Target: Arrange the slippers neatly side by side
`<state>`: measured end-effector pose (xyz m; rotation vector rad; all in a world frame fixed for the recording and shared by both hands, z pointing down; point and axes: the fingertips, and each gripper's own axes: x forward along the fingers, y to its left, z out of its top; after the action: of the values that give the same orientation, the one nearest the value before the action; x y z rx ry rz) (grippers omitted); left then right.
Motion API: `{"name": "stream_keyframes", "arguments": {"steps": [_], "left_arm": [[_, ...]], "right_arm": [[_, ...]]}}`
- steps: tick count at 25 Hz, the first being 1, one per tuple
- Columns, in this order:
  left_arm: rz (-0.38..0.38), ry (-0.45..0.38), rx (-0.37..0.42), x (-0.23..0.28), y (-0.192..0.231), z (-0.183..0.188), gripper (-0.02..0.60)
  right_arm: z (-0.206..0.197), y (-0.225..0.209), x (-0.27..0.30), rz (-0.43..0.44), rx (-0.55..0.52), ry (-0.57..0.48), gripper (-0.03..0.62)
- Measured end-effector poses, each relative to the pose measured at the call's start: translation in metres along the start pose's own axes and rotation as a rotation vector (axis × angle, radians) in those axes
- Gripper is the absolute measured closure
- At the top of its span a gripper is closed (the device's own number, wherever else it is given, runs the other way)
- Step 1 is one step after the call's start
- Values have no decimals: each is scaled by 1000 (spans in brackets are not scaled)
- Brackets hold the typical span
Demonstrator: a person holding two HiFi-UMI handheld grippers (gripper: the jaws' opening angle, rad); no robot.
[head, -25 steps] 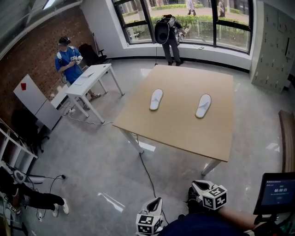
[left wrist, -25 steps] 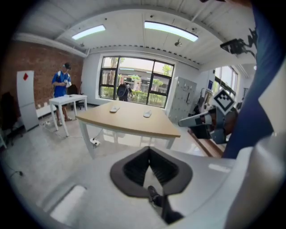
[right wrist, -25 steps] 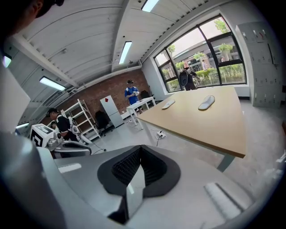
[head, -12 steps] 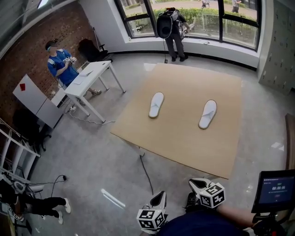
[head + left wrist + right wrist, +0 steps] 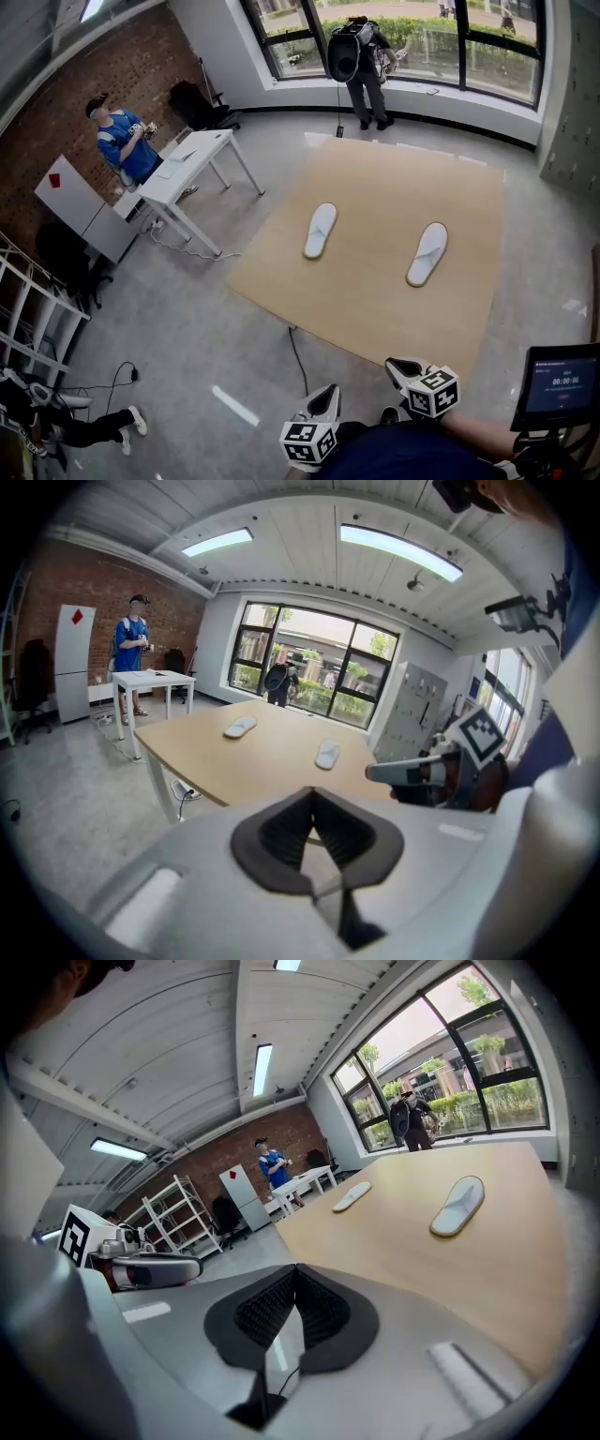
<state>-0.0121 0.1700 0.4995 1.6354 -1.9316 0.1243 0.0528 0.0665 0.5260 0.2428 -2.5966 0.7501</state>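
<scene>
A: Counter [image 5: 375,300]?
B: One. It carries the left slipper [image 5: 320,230] and the right slipper [image 5: 427,253], well apart and unpaired.
A: Grippers?
B: Left gripper [image 5: 314,803], right gripper [image 5: 292,1281]: jaws together, empty, short of the counter. Arranging apparently not begun.

Left hand-held gripper [image 5: 324,397] jaws together, right hand-held gripper [image 5: 401,367] jaws together, both low by the torso

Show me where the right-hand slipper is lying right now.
In the head view the right-hand slipper lies flat on the wooden table, right of its middle, well apart from the other slipper to its left.
</scene>
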Motion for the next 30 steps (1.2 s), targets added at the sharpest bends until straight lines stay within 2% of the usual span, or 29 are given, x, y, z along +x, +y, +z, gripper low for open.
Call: {"name": "stream_keyframes", "arguments": {"steps": [6, 16, 23, 30], "left_arm": [[-2, -8, -1, 10, 9, 6, 577], [-154, 45, 103, 64, 10, 33, 577], [-250, 113, 144, 116, 27, 66, 578], [-340, 172, 137, 157, 55, 84, 578]], "right_arm": [[9, -7, 5, -13, -5, -26, 583], [43, -55, 5, -179, 68, -150, 583], [69, -88, 28, -263, 139, -176, 583], [78, -106, 58, -354, 190, -146, 583]]}}
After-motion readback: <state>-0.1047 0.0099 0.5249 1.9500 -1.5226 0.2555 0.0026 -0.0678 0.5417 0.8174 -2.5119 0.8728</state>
